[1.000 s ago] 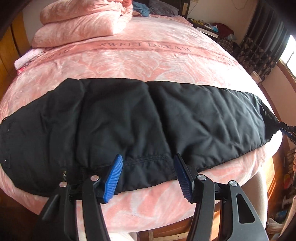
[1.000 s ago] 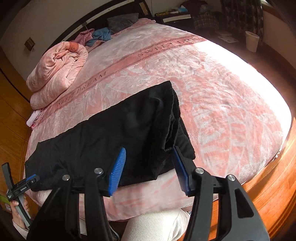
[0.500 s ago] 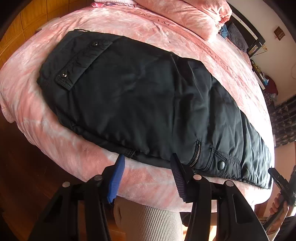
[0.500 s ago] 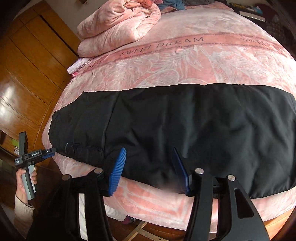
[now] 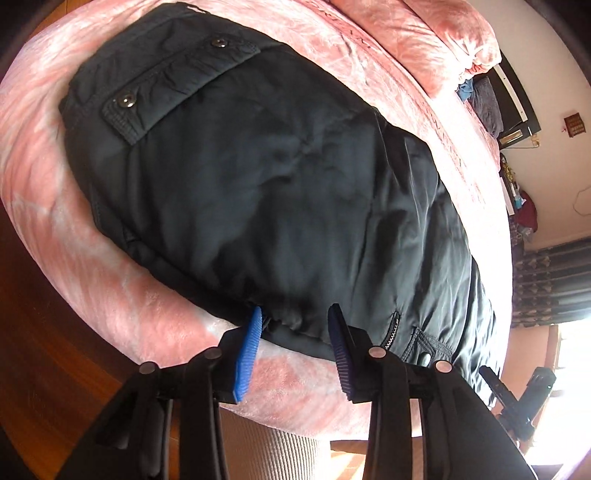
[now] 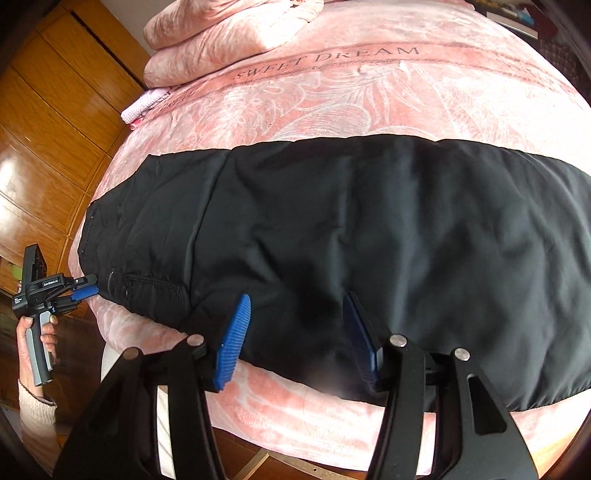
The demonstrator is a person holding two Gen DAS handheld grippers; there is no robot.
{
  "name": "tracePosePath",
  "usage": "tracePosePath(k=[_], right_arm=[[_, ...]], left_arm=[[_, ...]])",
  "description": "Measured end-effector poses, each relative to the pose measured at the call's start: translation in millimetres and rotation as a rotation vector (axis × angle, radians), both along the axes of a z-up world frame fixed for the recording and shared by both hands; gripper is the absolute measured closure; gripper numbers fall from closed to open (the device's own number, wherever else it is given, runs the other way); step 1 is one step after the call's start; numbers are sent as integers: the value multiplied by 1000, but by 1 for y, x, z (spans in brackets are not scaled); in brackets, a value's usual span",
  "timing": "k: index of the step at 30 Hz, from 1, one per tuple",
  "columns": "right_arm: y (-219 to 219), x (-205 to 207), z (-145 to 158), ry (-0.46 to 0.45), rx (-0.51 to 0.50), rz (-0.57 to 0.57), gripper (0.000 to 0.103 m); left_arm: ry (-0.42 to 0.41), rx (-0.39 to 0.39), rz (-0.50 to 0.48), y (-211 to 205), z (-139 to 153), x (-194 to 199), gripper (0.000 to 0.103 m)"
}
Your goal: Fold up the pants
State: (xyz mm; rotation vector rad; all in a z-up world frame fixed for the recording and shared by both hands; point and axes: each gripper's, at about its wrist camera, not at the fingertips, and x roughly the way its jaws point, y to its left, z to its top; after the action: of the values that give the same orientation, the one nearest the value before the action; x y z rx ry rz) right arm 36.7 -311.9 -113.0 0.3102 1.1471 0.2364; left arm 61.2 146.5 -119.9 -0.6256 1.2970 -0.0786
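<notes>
Left wrist view: the left gripper (image 5: 295,325), tilted down at the bed (image 5: 44,155) edge, has just been closing around the near hem of the black pants (image 5: 277,192), while the right gripper (image 6: 295,317) stays spread over them.

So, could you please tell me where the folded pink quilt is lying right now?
The folded pink quilt lies at the top left of the right wrist view, on the pink bed cover beyond the black pants, near the wooden wardrobe.
</notes>
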Motion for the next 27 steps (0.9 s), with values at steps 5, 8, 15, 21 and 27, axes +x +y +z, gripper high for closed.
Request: tracePosePath(k=[5, 8, 15, 21, 27], right_arm=[[-1, 3, -4, 5, 0, 0, 50], [-1, 2, -3, 0, 5, 0, 50], [-3, 0, -5, 5, 4, 0, 46], [-7, 0, -5, 9, 6, -13, 45], [-7, 1, -9, 17, 6, -15, 44]], left_arm=[[22, -40, 50, 6, -12, 7, 68], [37, -60, 96, 9, -19, 14, 68], [4, -44, 214, 14, -14, -2, 100], [-42, 30, 240, 4, 5, -22, 101], [-24, 99, 214, -2, -8, -21, 101]])
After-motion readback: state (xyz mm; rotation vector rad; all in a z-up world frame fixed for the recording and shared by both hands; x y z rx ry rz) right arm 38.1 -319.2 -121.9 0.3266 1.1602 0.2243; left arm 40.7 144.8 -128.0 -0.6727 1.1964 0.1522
